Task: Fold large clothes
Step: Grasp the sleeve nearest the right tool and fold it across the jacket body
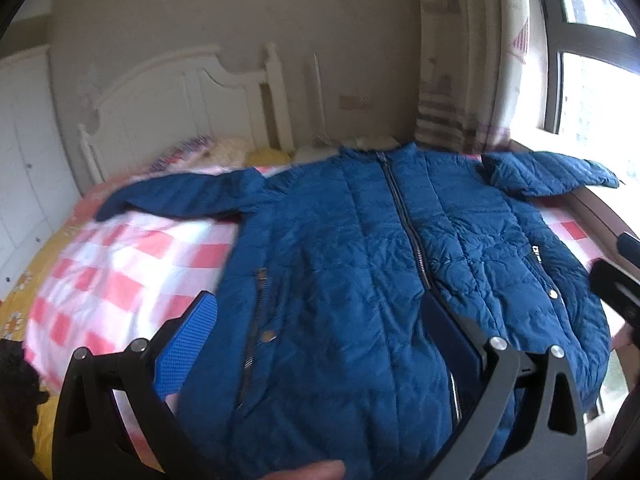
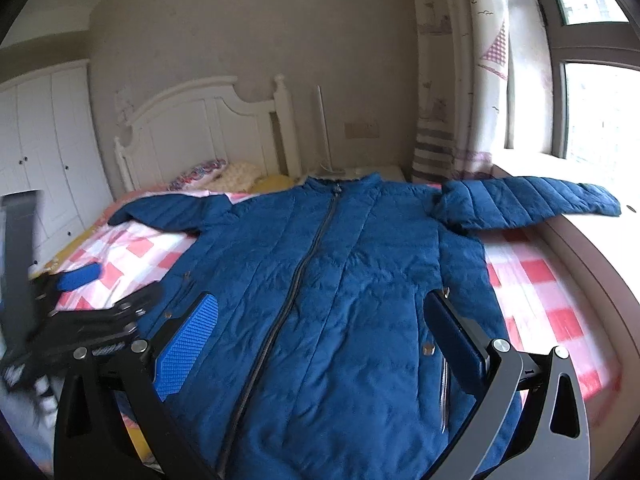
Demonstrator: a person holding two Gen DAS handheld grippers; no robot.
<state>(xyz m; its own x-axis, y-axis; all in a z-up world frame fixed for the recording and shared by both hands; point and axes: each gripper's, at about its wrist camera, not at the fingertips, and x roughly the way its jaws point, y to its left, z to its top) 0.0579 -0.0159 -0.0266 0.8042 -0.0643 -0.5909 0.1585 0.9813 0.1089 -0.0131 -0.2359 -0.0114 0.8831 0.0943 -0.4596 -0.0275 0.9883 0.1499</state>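
Observation:
A blue quilted puffer jacket (image 1: 360,260) lies face up and zipped on the bed, both sleeves spread sideways; it also shows in the right wrist view (image 2: 340,280). My left gripper (image 1: 320,300) is open and empty, hovering above the jacket's lower left part near its pocket. My right gripper (image 2: 320,300) is open and empty above the jacket's lower middle. The left gripper (image 2: 76,280) shows at the left of the right wrist view, over the bedspread beside the jacket. Part of the right gripper (image 1: 616,292) shows at the right edge of the left wrist view.
The bed has a pink and white checked cover (image 2: 536,280) and a white headboard (image 2: 208,120). Pillows (image 2: 236,174) lie at the head. A window sill (image 2: 592,248) runs along the right, under the right sleeve. White wardrobes (image 2: 44,132) stand at the left.

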